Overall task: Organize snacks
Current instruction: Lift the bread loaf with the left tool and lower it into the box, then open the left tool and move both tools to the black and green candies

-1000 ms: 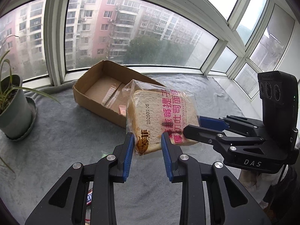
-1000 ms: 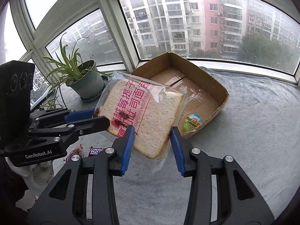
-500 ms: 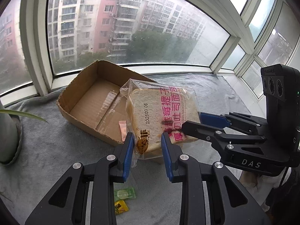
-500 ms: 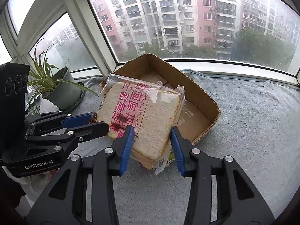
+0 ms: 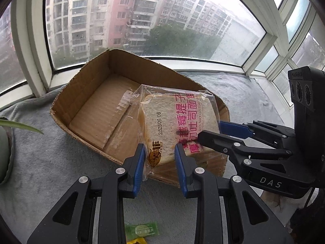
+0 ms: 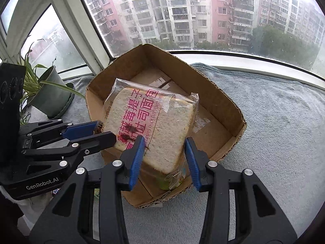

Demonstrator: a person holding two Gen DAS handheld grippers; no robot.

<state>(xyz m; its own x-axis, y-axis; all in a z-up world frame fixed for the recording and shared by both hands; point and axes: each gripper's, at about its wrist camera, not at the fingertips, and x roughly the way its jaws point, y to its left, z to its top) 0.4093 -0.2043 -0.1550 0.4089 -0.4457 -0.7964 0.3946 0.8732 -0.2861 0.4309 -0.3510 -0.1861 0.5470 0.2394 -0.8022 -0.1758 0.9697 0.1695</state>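
Observation:
A clear bag of sliced toast bread (image 5: 176,122) with pink print hangs tilted over the near corner of an open cardboard box (image 5: 87,85). My left gripper (image 5: 159,154) is shut on the bag's lower left corner. My right gripper (image 5: 209,132) comes in from the right and is shut on the bag's other side. In the right wrist view the bread (image 6: 154,122) sits between the blue pads of my right gripper (image 6: 164,148), the left gripper (image 6: 101,131) clamps its left edge, and the box (image 6: 221,101) lies beneath. The box floor under the bread is hidden.
A grey cloth (image 5: 40,162) covers the window ledge. A potted plant (image 6: 52,93) stands left of the box. A green snack packet (image 5: 142,230) and a yellow one (image 5: 136,242) lie on the cloth near me. Another green packet (image 6: 164,183) lies in the box's near corner. Window glass runs behind.
Both grippers have carried the bread forward and down, from in front of the box to over its near corner. The box looks larger and closer. The grips have not changed.

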